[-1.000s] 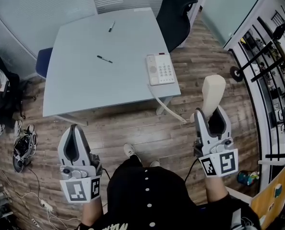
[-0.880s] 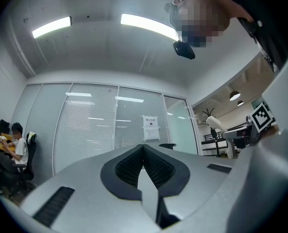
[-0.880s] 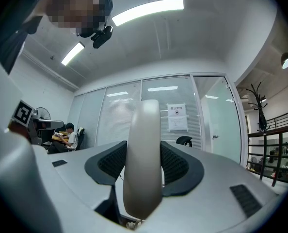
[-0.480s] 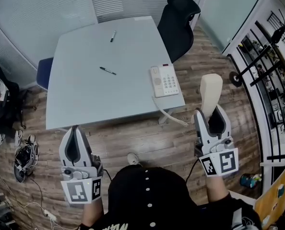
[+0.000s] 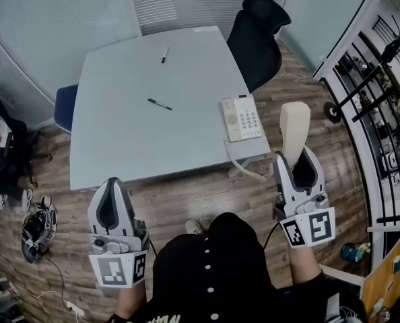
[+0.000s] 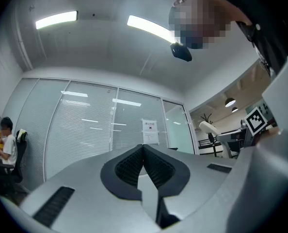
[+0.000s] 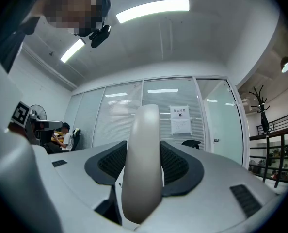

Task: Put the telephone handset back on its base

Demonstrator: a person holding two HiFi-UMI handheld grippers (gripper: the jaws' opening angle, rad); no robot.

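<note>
Fingers of right gripper [image 5: 296, 159] clench handset [image 5: 295, 123], left gripper [image 5: 110, 204] closed empty; base [image 5: 242, 118] at handset's 9 o'clock by table [image 5: 132, 126] edge, so a cord [image 5: 246, 170] tug may drag it off.

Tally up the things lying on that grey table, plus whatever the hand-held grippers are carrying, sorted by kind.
Pens: 2
Telephone base: 1
Handset: 1, clamped in the right hand-held gripper
Total: 4
</note>
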